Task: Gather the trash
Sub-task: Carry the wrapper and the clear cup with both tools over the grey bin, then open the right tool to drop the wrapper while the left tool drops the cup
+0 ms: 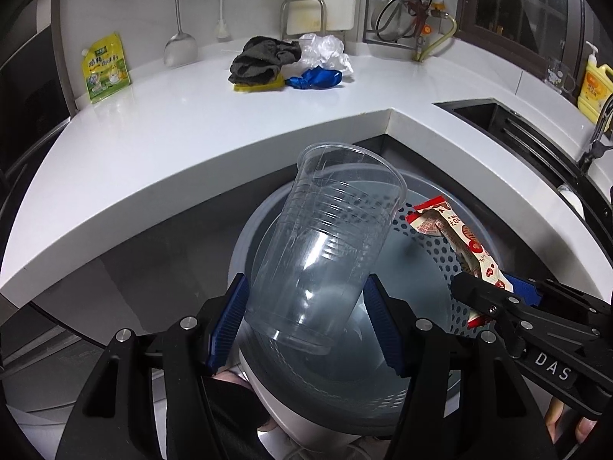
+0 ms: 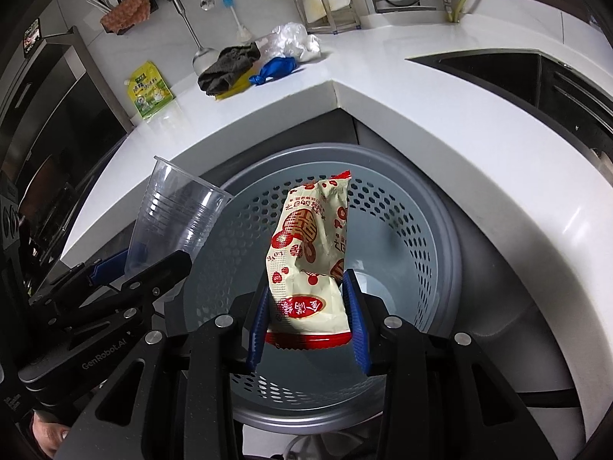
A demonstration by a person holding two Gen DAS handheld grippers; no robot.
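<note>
My left gripper point(image 1: 304, 299) is shut on a clear plastic cup point(image 1: 329, 237), tilted with its mouth away from me, above the grey perforated trash bin point(image 1: 440, 260). My right gripper point(image 2: 308, 299) is shut on a cream and red snack wrapper point(image 2: 310, 253), held upright over the same bin point(image 2: 402, 211). The bin looks empty inside. In the right wrist view the cup point(image 2: 172, 214) and left gripper point(image 2: 141, 264) sit at the left. In the left wrist view the wrapper point(image 1: 459, 237) and right gripper point(image 1: 494, 295) sit at the right.
The white L-shaped counter point(image 1: 191, 122) curves behind the bin. On it lie a dark cloth point(image 1: 264, 57), a blue balloon point(image 1: 316, 77), a crumpled clear bag point(image 1: 325, 48) and a yellow-green pouch point(image 1: 105, 67). A sink point(image 1: 509, 122) is at the right.
</note>
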